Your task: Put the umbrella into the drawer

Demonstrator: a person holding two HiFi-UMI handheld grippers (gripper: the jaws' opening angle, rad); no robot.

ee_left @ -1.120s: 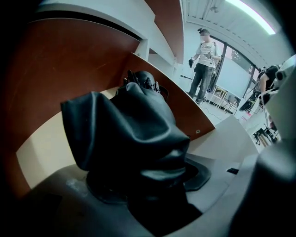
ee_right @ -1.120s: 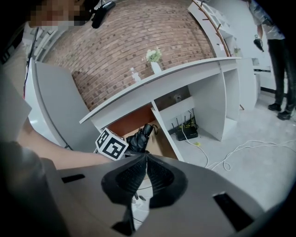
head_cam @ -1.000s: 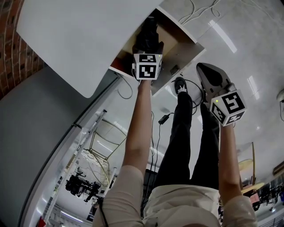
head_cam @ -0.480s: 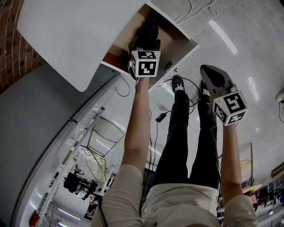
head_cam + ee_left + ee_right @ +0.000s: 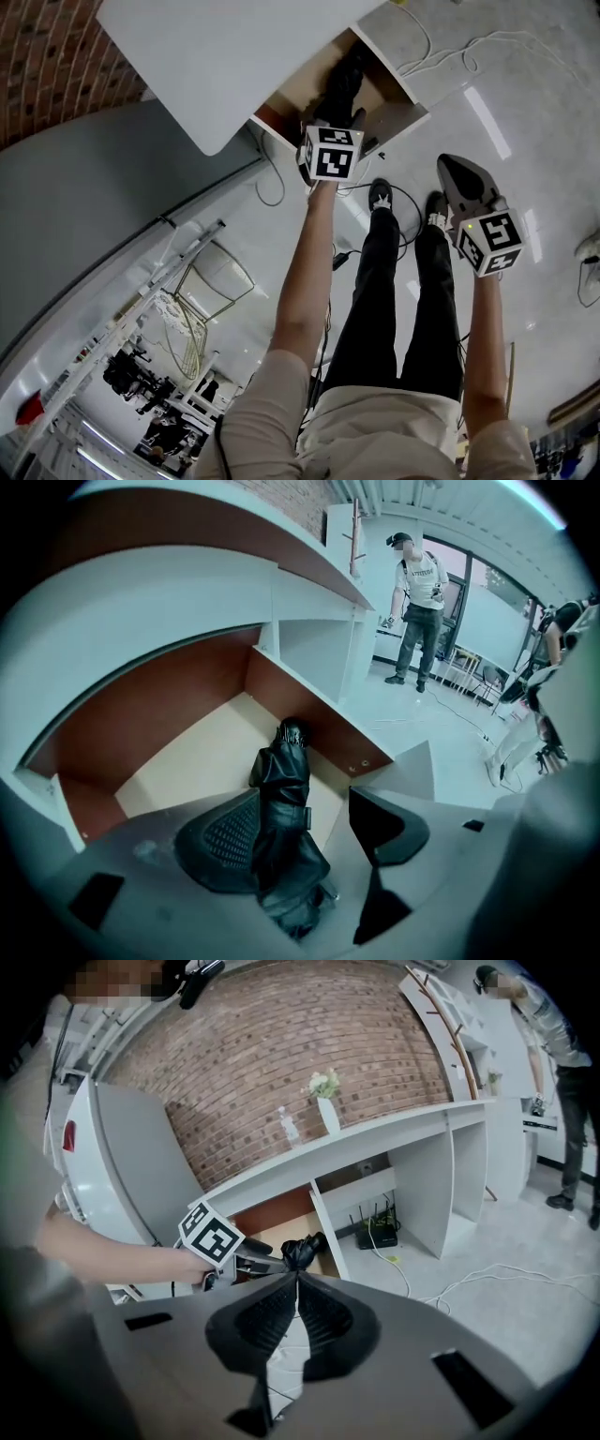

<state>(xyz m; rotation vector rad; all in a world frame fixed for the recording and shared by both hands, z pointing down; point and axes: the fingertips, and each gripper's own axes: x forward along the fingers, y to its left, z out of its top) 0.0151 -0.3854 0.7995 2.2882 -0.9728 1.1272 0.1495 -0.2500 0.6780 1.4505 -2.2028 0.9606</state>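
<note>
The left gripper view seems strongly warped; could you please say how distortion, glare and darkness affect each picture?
Left gripper view: fisheye bows the drawer, the corners vignette black, and the black umbrella shows little detail. Head view: glare streaks on the glossy floor. Right gripper view: the shelf curves.

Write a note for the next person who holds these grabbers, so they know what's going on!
Left gripper: open, with its jaws wide apart on either side of the umbrella, not squeezing it.
Right gripper: shut, empty, held away from the drawer.
Umbrella: black and folded, lying inside the open drawer under the white counter.
Done: the umbrella is in the drawer.
Left: probably just lift the left gripper clear. The drawer stands open, so push it shut if that is wanted.
</note>
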